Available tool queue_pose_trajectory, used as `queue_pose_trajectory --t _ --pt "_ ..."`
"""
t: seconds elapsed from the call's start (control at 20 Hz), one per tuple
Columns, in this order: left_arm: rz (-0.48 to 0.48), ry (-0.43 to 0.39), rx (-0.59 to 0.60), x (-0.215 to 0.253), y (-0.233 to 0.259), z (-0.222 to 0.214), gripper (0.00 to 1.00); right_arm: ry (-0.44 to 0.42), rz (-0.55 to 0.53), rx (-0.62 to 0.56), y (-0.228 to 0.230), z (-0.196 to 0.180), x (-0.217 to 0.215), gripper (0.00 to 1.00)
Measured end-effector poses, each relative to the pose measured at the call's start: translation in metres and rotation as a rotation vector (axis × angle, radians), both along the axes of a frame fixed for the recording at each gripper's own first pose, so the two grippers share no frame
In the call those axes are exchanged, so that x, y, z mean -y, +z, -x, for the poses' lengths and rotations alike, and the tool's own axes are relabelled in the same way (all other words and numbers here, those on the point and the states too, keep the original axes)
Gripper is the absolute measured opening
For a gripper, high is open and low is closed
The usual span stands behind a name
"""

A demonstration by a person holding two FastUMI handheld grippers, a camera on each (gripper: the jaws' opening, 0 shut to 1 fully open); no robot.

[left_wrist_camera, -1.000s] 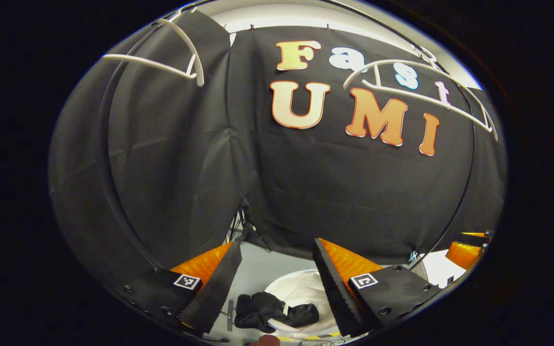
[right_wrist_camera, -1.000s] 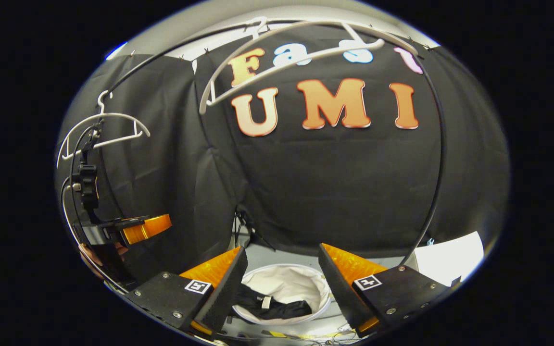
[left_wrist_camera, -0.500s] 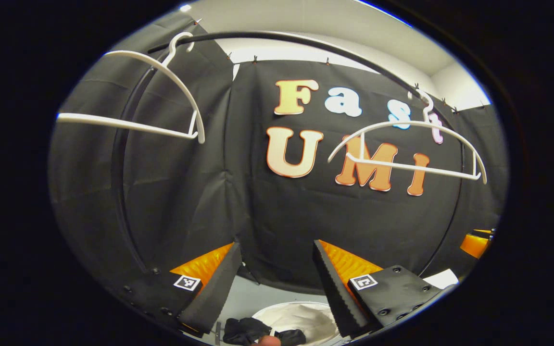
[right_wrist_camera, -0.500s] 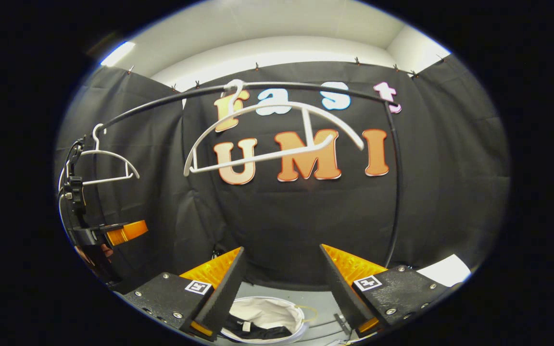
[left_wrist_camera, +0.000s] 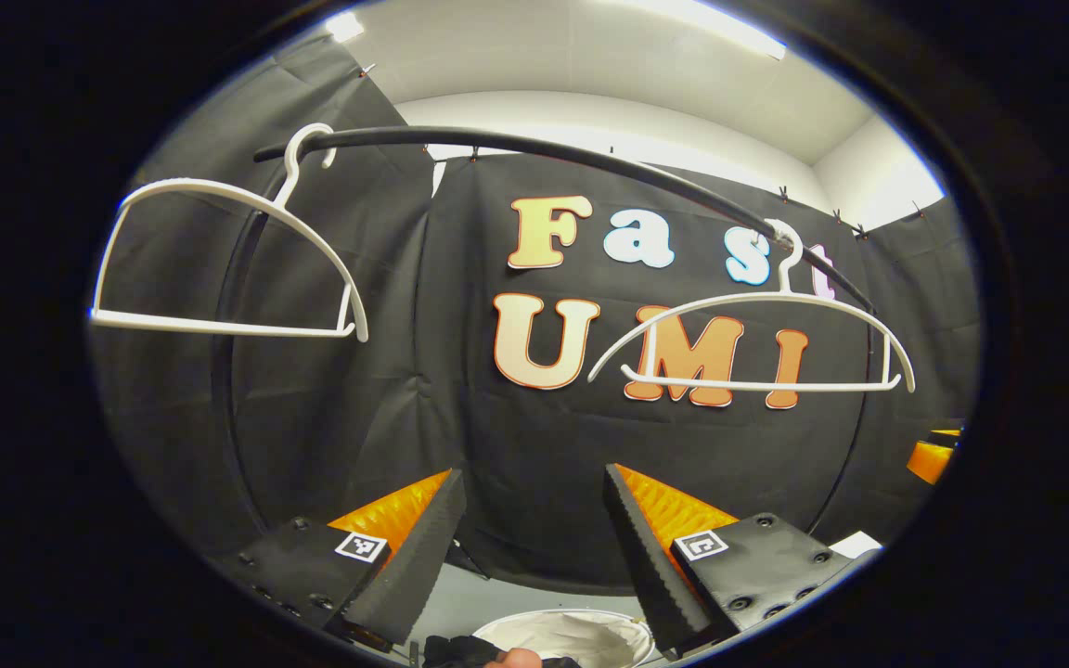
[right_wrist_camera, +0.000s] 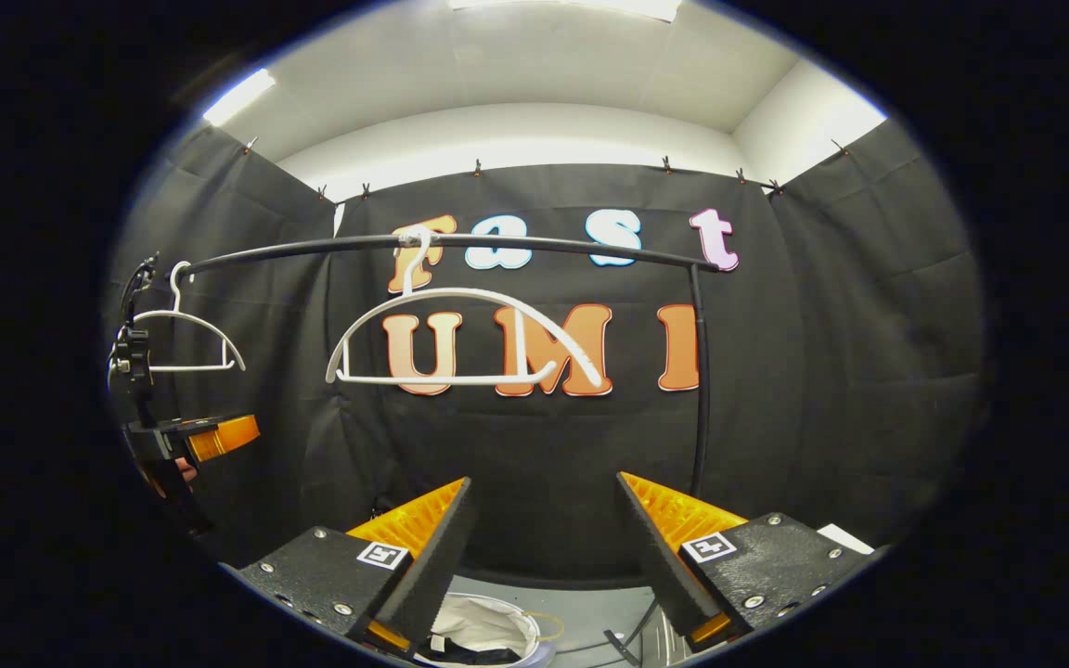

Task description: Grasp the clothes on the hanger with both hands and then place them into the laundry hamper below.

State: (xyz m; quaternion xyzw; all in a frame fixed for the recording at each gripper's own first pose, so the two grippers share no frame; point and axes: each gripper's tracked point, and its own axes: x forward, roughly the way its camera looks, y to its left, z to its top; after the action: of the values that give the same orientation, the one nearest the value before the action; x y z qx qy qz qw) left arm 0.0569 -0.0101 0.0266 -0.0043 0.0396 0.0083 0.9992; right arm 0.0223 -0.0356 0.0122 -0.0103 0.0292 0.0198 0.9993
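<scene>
Two bare white hangers hang on a black rail (left_wrist_camera: pixel 534 150): one at the left (left_wrist_camera: pixel 219 327), one at the right (left_wrist_camera: pixel 757 385). Low between my fingers sits the white hamper (left_wrist_camera: pixel 590 633) with dark clothes (left_wrist_camera: pixel 456 649) on its near side. My left gripper (left_wrist_camera: pixel 534 547) stands open, nothing between its fingers. In the right gripper view the same rail (right_wrist_camera: pixel 544 243) carries the near hanger (right_wrist_camera: pixel 442 379) and the far one (right_wrist_camera: pixel 191 368). The hamper (right_wrist_camera: pixel 488 626) holds dark clothes (right_wrist_camera: pixel 474 657). My right gripper (right_wrist_camera: pixel 544 547) is open and holds nothing.
The left gripper (right_wrist_camera: pixel 191 436) shows at the left edge of the right gripper view, held by a hand. The right gripper (left_wrist_camera: pixel 932 456) peeks in at the right edge of the left gripper view. A vertical rail post (right_wrist_camera: pixel 700 371) stands right of the near hanger.
Both grippers have lifted and tipped upward, away from the hamper. The hangers and rail have dropped toward mid-view, and the hamper with the clothes has slid to the bottom edge. Both stay open.
</scene>
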Motion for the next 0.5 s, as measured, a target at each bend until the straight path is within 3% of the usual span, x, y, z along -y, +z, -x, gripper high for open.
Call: queue_pose_trajectory --t 0.5 --pt "-0.002 -0.012 0.030 0.013 0.011 0.002 0.94 -0.022 0.012 0.012 0.002 -0.002 0.010 1.00"
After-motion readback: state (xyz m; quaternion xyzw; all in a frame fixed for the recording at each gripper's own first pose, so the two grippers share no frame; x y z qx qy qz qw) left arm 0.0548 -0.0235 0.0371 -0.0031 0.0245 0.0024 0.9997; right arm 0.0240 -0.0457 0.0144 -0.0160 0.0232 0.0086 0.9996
